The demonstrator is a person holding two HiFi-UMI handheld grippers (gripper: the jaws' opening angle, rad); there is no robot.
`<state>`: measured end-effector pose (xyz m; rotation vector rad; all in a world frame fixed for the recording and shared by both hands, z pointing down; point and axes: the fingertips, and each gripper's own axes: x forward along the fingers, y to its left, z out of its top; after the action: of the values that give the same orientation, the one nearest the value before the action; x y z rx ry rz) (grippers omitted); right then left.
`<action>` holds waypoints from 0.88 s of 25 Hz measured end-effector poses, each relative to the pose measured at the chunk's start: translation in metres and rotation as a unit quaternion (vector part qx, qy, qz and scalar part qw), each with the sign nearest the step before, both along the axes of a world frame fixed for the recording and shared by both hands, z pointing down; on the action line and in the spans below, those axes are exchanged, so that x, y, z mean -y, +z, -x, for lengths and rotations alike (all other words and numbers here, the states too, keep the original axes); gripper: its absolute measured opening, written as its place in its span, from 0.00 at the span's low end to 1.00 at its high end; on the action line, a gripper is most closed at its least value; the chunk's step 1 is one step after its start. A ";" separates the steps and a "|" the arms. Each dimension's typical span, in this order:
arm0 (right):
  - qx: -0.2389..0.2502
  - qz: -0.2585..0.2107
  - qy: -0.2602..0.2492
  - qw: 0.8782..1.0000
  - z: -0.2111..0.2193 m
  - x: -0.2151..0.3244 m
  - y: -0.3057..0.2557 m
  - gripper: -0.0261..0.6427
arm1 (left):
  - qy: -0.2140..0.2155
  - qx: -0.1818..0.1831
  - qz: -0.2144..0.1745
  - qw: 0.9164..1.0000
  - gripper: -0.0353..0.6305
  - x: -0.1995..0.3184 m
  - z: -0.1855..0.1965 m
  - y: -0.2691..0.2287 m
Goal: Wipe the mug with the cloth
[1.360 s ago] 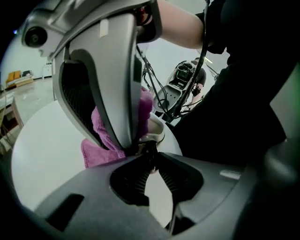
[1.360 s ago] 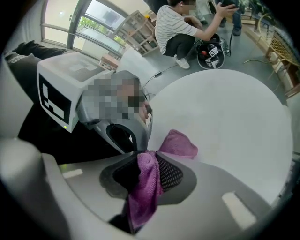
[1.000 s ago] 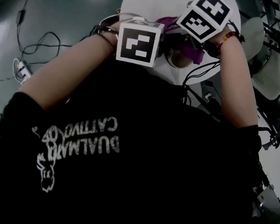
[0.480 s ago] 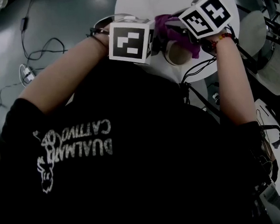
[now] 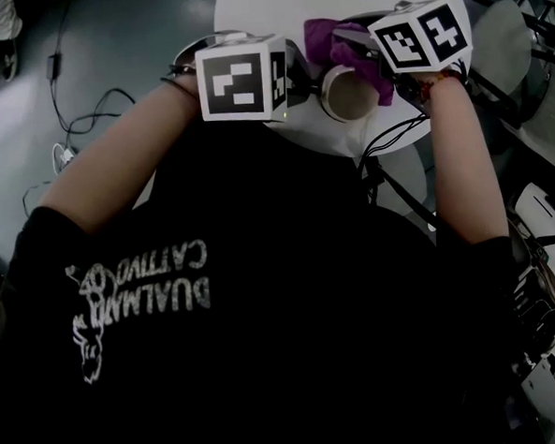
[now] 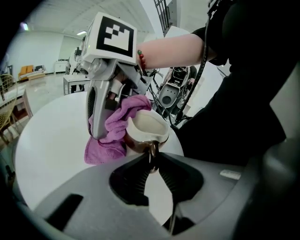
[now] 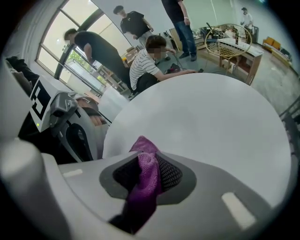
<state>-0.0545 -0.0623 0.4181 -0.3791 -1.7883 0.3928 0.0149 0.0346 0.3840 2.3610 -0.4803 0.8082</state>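
Left tool pinches the mug by its handle, apparently steadying it; right tool, clamped on the cloth, drapes it over the rim

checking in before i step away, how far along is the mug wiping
Done: left gripper clamps the mug by its handle; right gripper pinches the purple cloth.
In hand: the cloth is bunched against the mug's side and rim, so wiping looks under way.
Left: how much remains can't be judged.
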 end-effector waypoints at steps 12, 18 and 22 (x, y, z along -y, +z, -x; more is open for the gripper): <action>0.034 -0.027 0.109 0.993 -0.019 0.029 -0.006 0.17 | -0.013 0.016 0.018 1.000 0.15 0.003 0.001 -0.004; 0.070 0.001 0.242 0.968 -0.041 0.047 -0.006 0.17 | -0.014 0.031 0.021 0.999 0.15 0.005 -0.004 -0.003; 0.095 0.015 0.317 0.944 -0.051 0.055 -0.009 0.17 | -0.008 0.035 0.030 0.999 0.15 0.006 -0.003 -0.006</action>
<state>-0.0037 -0.1177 0.4093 0.1618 -2.0734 0.8564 0.0183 0.0287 0.3783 2.2774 -0.4976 0.8881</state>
